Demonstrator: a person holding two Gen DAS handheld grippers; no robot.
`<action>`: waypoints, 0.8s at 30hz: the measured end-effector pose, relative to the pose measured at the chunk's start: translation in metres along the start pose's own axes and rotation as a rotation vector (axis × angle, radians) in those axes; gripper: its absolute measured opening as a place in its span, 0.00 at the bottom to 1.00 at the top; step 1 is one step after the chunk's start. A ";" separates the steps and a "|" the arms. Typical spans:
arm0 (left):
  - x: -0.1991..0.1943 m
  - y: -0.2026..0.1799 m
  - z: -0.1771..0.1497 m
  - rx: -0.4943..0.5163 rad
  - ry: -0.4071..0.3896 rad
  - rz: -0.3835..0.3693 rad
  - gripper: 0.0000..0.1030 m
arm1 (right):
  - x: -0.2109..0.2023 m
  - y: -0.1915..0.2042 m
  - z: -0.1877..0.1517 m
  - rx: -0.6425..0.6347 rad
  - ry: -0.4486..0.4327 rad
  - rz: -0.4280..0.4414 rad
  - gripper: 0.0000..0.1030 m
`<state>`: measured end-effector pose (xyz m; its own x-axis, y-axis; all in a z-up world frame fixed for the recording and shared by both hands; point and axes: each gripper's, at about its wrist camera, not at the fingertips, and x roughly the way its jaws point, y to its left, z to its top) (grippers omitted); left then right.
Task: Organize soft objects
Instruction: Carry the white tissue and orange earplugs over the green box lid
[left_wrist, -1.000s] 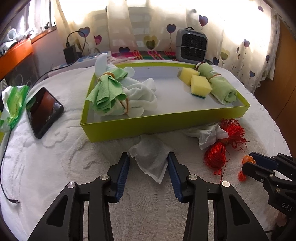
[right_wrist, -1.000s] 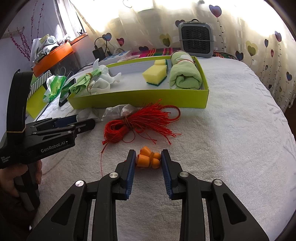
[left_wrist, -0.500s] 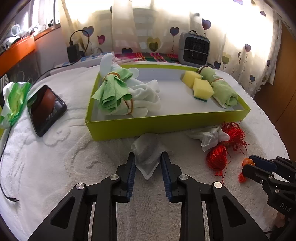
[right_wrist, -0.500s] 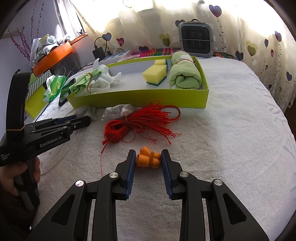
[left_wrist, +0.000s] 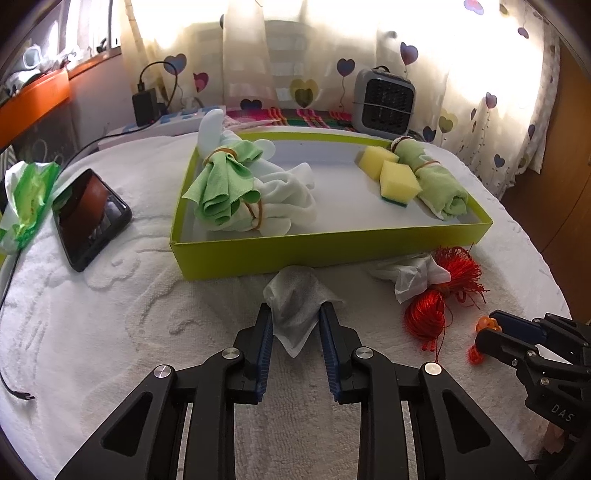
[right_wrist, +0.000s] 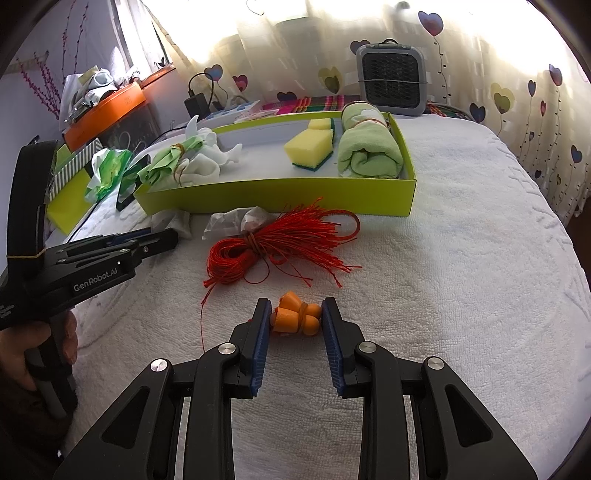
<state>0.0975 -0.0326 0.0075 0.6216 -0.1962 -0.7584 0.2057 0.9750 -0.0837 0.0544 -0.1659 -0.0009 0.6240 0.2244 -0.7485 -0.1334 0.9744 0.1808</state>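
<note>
A thin white wipe (left_wrist: 295, 310) lies crumpled on the white towelling-covered table (right_wrist: 461, 258), just before the near wall of the lime-green tray (left_wrist: 332, 251), and is taken between the closing jaws of the left gripper (left_wrist: 296, 328), whose pads already touch its bunched middle. It is judged to be very light, limp and easily slipped or torn, so it is best held at the gathered middle rather than at the loose lower corner. A tied bundle of orange foam earplugs (right_wrist: 295, 317) is pinched in the narrow jaws of the right gripper (right_wrist: 295, 325) while resting on the cloth; being squashy and springy, it is best gripped across the banded waist. Open floor is left in the tray's middle, between the green-and-white cloth bundles (left_wrist: 243, 192) at its left end and the yellow sponges (left_wrist: 395, 177) and rolled green towel (left_wrist: 439, 184) at its right. The low near wall must be cleared, and the red cord bundle (right_wrist: 273, 243) lying between the grippers could be snagged.
</note>
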 end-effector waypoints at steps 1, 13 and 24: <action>0.000 0.000 0.000 0.000 -0.001 0.000 0.23 | 0.000 0.000 0.000 0.000 0.000 -0.001 0.28; -0.009 -0.001 -0.002 0.005 -0.013 -0.006 0.23 | -0.002 0.004 0.000 -0.012 -0.010 -0.022 0.28; -0.022 0.000 -0.002 0.007 -0.036 -0.022 0.23 | -0.014 0.007 0.003 -0.008 -0.039 -0.015 0.28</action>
<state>0.0823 -0.0281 0.0230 0.6435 -0.2218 -0.7326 0.2249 0.9696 -0.0959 0.0475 -0.1624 0.0126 0.6557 0.2093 -0.7255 -0.1301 0.9778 0.1645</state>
